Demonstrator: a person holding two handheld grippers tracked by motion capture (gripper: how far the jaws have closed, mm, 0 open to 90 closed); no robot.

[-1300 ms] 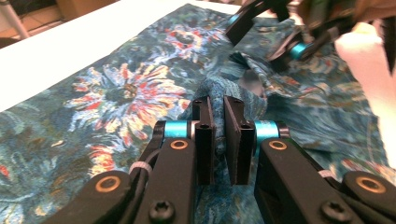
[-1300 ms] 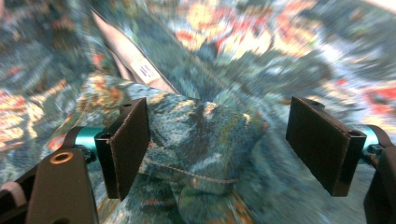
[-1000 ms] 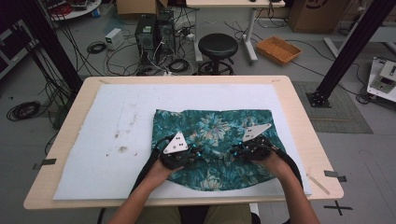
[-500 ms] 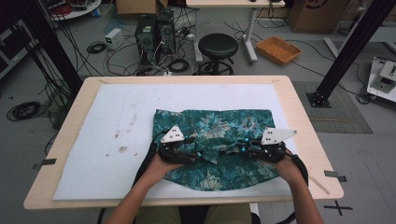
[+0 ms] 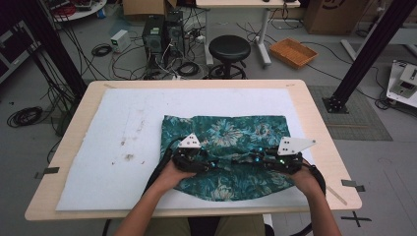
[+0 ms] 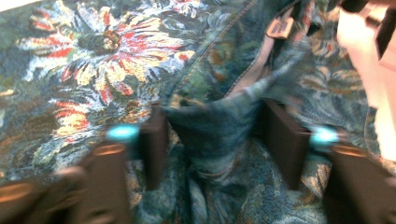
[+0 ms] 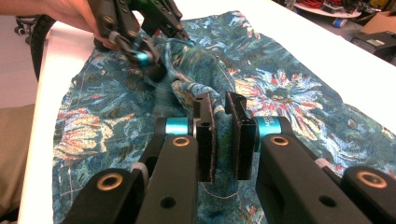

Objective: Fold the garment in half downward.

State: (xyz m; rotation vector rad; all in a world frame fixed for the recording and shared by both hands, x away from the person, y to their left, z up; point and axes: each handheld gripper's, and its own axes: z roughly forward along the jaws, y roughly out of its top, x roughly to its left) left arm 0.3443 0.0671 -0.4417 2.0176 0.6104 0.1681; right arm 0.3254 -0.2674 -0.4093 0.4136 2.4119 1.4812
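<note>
A teal cloth with a flower print (image 5: 226,130) lies spread on the white mat (image 5: 123,128), right of the table's middle. Both hands rest on its near half, the grippers pointing at each other. My left gripper (image 5: 216,162) is shut on a raised fold of the cloth (image 6: 93,60), which bunches thickly between its jaws (image 6: 215,140). My right gripper (image 5: 253,158) is shut on the same ridge of cloth (image 7: 289,93), its jaws (image 7: 219,135) nearly together. In the right gripper view the left gripper (image 7: 159,60) holds the fold a short way ahead.
The wooden table (image 5: 314,128) shows as a border around the mat, with stains on the mat's left part (image 5: 128,157). Behind the table, on the floor, are a black stool (image 5: 229,49), computer towers (image 5: 162,34), cables and a wicker basket (image 5: 294,51).
My right gripper has moved to the right, widening the gap to the left gripper. The cloth now reaches farther right, with a ridge drawn up between the two grippers.
</note>
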